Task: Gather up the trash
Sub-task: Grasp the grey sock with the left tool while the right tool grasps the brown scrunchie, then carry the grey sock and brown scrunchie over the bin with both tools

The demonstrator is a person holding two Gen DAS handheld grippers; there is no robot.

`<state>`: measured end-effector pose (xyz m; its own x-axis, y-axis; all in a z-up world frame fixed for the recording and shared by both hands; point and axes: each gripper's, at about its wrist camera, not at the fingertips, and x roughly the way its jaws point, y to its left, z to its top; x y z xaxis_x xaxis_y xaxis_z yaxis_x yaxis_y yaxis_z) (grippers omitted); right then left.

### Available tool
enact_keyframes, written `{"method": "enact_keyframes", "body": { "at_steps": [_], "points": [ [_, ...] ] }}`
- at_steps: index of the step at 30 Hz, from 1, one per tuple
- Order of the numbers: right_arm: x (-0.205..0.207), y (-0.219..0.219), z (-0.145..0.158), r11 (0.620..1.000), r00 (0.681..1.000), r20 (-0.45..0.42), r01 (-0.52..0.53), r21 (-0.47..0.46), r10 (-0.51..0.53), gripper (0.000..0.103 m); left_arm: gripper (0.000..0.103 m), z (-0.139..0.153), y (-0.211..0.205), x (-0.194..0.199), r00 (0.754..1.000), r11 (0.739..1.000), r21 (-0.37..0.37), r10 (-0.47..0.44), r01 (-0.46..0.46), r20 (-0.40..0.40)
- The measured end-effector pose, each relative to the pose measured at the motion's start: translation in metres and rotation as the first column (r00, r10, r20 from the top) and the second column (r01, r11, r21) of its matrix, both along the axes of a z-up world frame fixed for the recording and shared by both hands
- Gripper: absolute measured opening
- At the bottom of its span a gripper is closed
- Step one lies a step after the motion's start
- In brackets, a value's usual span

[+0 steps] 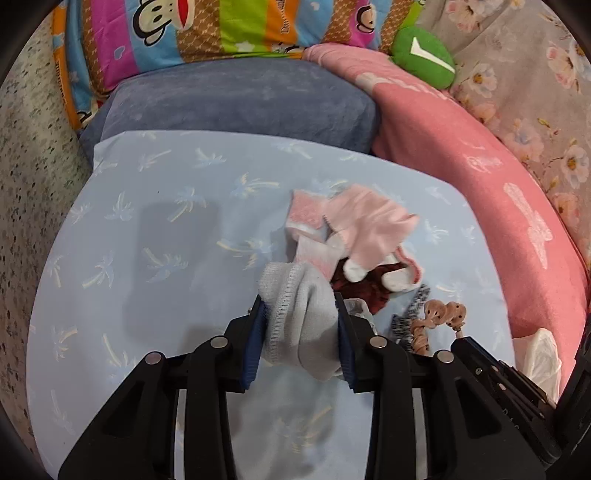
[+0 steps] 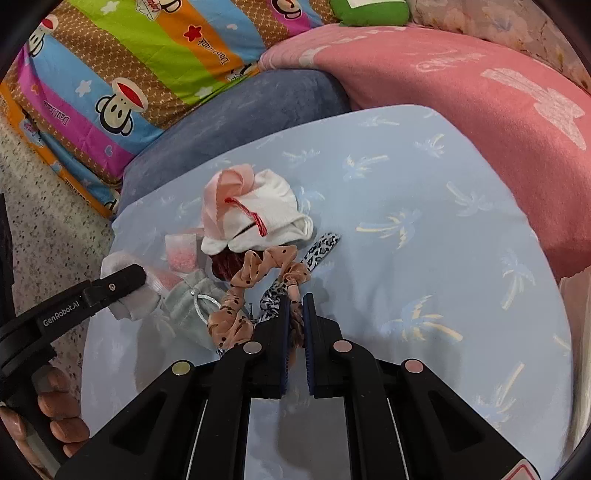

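A small heap of cloth items lies on a pale blue pillow [image 1: 155, 221]. My left gripper [image 1: 300, 308] is shut on a grey sock [image 1: 306, 325] at the near edge of the heap. Pink and white socks [image 1: 354, 229] lie just beyond it. My right gripper [image 2: 296, 301] is shut on a tan dotted scrunchie [image 2: 255, 273], beside a leopard-print band [image 2: 314, 254]. In the right wrist view the left gripper [image 2: 122, 280] holds the grey sock [image 2: 129, 302] at the left, and a pink and white sock bundle [image 2: 255, 214] lies behind the scrunchie on the pillow [image 2: 424, 221].
A blue-grey cushion [image 1: 236, 107] lies behind the pillow, with a colourful monkey-print quilt [image 1: 184, 29] beyond it. A pink blanket [image 1: 461, 155] runs along the right. A green plush [image 1: 424, 55] sits at the back. Speckled floor [image 1: 29, 166] is to the left. A white plastic bag [image 1: 539, 354] is at right.
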<state>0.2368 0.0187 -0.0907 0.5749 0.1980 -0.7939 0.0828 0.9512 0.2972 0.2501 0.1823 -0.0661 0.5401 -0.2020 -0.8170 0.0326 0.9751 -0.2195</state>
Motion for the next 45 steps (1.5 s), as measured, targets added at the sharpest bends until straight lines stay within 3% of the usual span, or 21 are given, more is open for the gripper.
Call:
{"method": "enact_keyframes", "body": {
  "at_steps": [13, 21, 28, 38, 45],
  "points": [
    [-0.046, -0.048, 0.087, 0.996, 0.978, 0.188, 0.094, -0.014, -0.089, 0.007, 0.033, 0.063, -0.042, -0.030, 0.987, 0.992, -0.068, -0.096, 0.105, 0.128],
    [-0.087, -0.106, 0.117, 0.981, 0.946, 0.265, 0.194, -0.002, -0.187, 0.007, 0.033, 0.096, -0.101, -0.052, 0.957, 0.975, -0.043, -0.205, 0.218, 0.205],
    [-0.127, -0.164, 0.126, 0.955, 0.912, 0.292, 0.297, 0.014, -0.288, 0.007, 0.033, 0.109, -0.169, -0.077, 0.910, 0.937, 0.006, -0.339, 0.348, 0.239],
    [-0.191, -0.248, 0.122, 0.892, 0.850, 0.293, 0.451, 0.026, -0.438, 0.007, 0.033, 0.108, -0.261, -0.111, 0.824, 0.854, 0.063, -0.516, 0.516, 0.233],
    [-0.219, -0.283, 0.113, 0.857, 0.818, 0.282, 0.513, 0.037, -0.502, 0.007, 0.033, 0.107, -0.286, -0.124, 0.797, 0.826, 0.079, -0.561, 0.559, 0.225]
  ]
}}
